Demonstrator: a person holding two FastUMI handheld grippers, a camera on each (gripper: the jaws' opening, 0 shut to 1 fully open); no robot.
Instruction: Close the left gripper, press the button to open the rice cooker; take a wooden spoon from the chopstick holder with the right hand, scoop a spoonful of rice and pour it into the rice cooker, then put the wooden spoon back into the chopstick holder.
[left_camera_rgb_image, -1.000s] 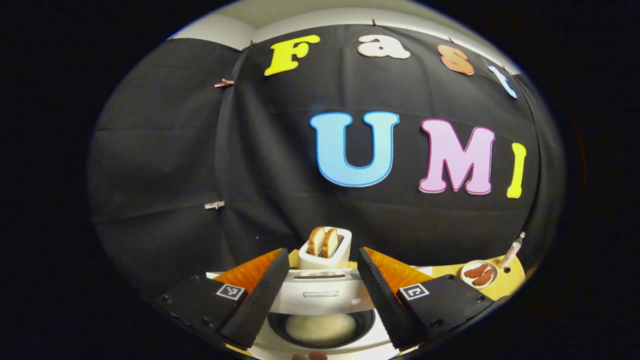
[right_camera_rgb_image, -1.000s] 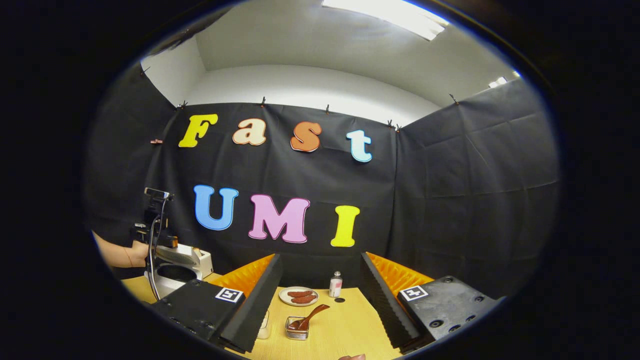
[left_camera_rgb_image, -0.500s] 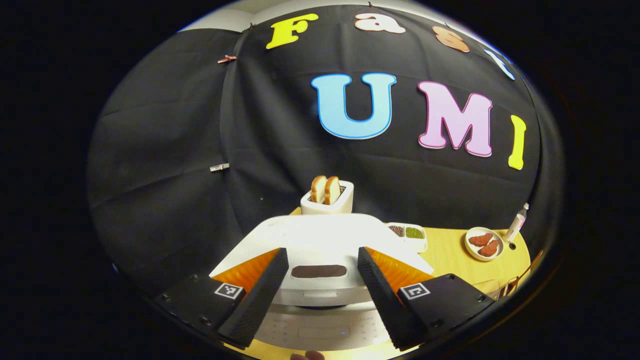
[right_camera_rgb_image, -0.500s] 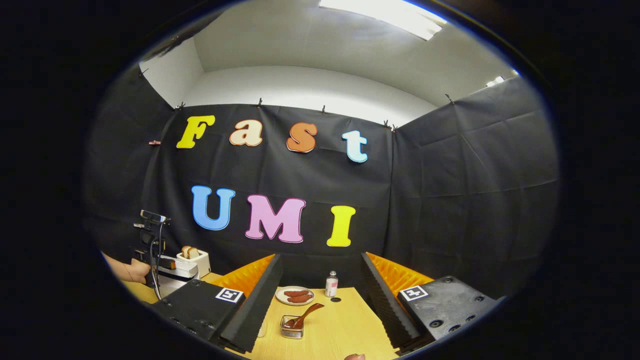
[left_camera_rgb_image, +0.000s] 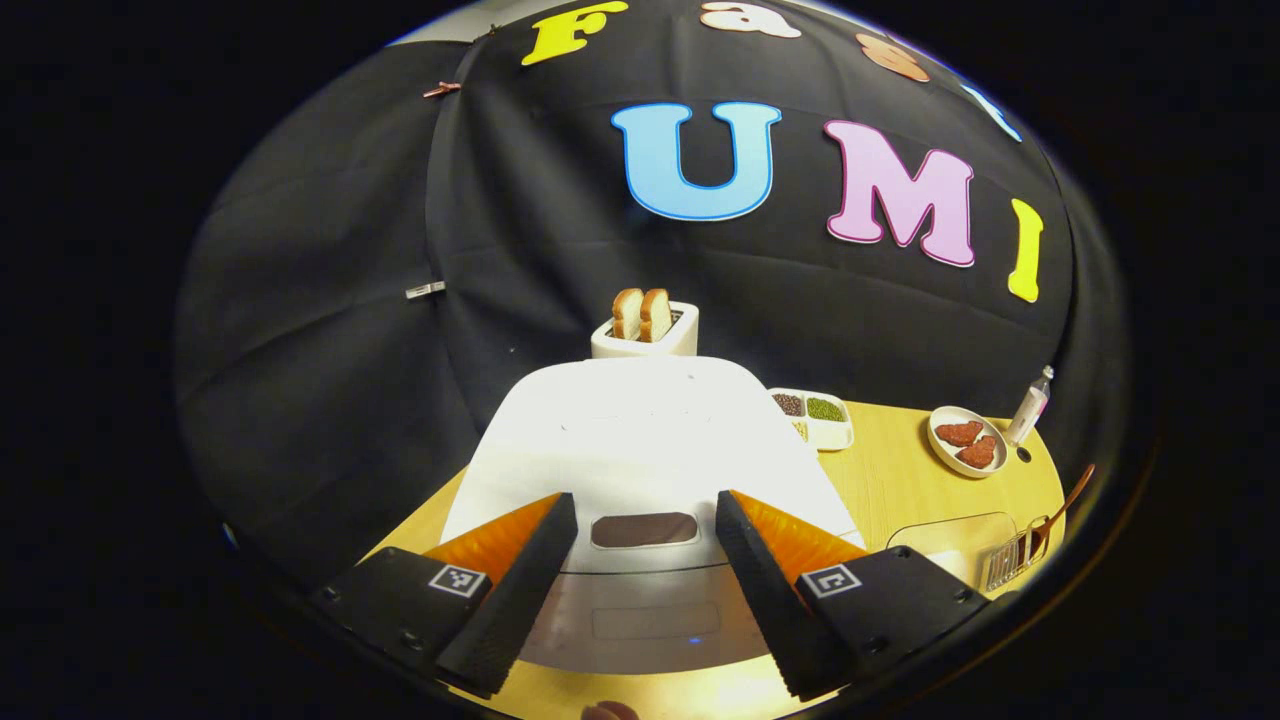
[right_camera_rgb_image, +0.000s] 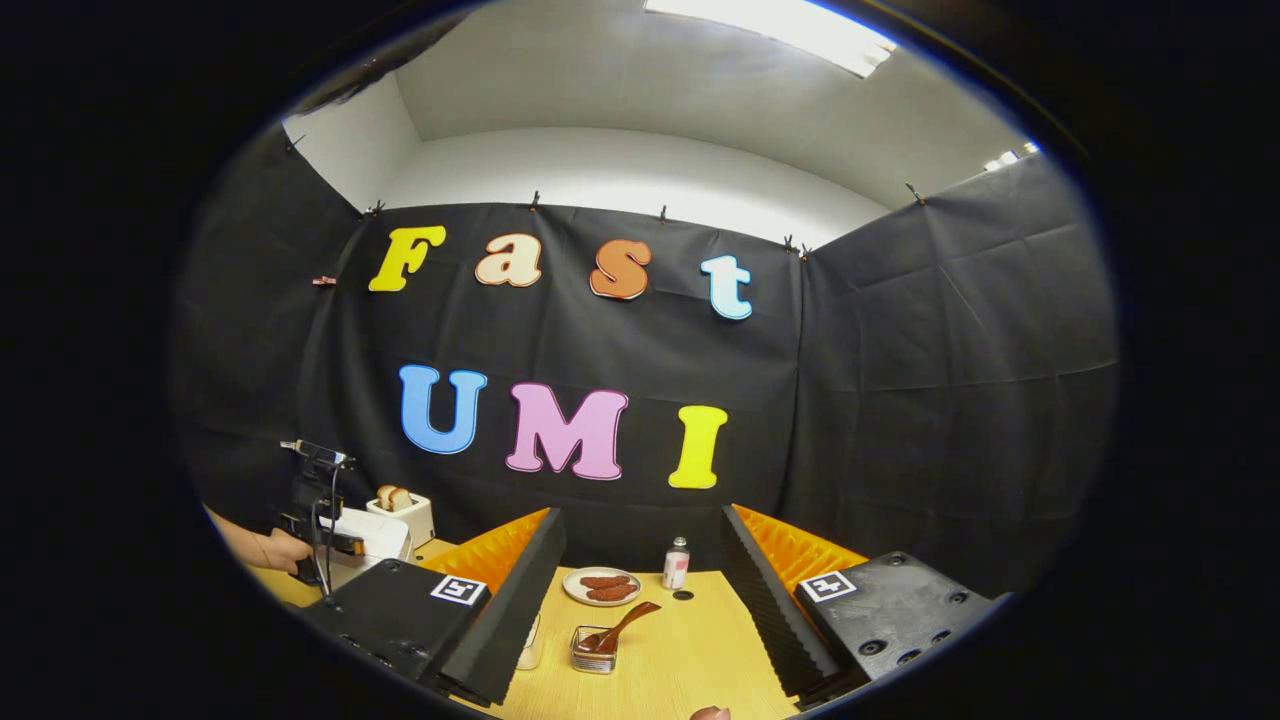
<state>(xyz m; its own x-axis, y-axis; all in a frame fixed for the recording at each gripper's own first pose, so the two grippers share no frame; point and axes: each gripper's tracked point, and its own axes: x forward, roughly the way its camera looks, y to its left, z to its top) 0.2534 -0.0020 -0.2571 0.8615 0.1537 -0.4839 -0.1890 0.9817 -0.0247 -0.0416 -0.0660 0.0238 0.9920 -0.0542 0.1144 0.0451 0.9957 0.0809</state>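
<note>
in the left gripper view the left gripper (left_camera_rgb_image: 640, 590) hangs over the front of the white rice cooker (left_camera_rgb_image: 640, 450), its fingers spread apart with nothing between them; the lid lies down and the dark button (left_camera_rgb_image: 643, 529) sits between the finger tips, so i judge the fingers are lined up there to be brought together and pressed on it. behind the cooker stands a toaster (left_camera_rgb_image: 643, 335) with two slices in it, placed at the back of the counter (left_camera_rgb_image: 890, 490) out of the working path. a divided dish of beans (left_camera_rgb_image: 815, 415), a plate of meat (left_camera_rgb_image: 965, 442) and a small bottle (left_camera_rgb_image: 1030, 405) sit to one side. no brand or label on the cooker can be read. in the right gripper view the right gripper (right_camera_rgb_image: 640, 620) is held low over the counter, fingers wide apart and empty, pointed at the chopstick holder (right_camera_rgb_image: 594, 652) where the wooden spoon (right_camera_rgb_image: 622, 628) leans, handle tipped up, which should make it easy to pinch. the left gripper and a hand (right_camera_rgb_image: 280, 550) show far off by the cooker. the square marks on the fingers are coded patterns, not legible writing.
</note>
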